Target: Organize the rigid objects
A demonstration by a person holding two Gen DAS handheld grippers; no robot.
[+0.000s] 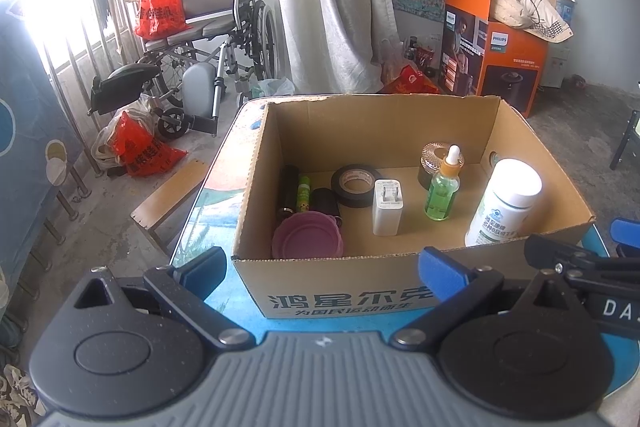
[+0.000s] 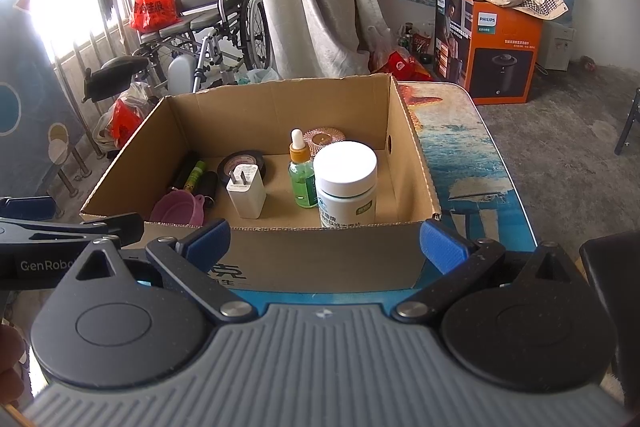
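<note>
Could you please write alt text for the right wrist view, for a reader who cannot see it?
An open cardboard box sits on a sea-print table, holding a white-capped bottle, green dropper bottle, white charger, black tape roll and pink cup. The right tongs hang open and empty before its near wall. A wheelchair stands behind.

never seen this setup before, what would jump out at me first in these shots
The open cardboard box on the blue printed table draws the eye first, with a white-capped bottle at its near right and a green dropper bottle just behind. A white charger plug stands mid-box, and a pink collapsible cup lies in the near left corner. Both hand-held grippers, left and right, sit open before the box's near wall, holding nothing.
</note>
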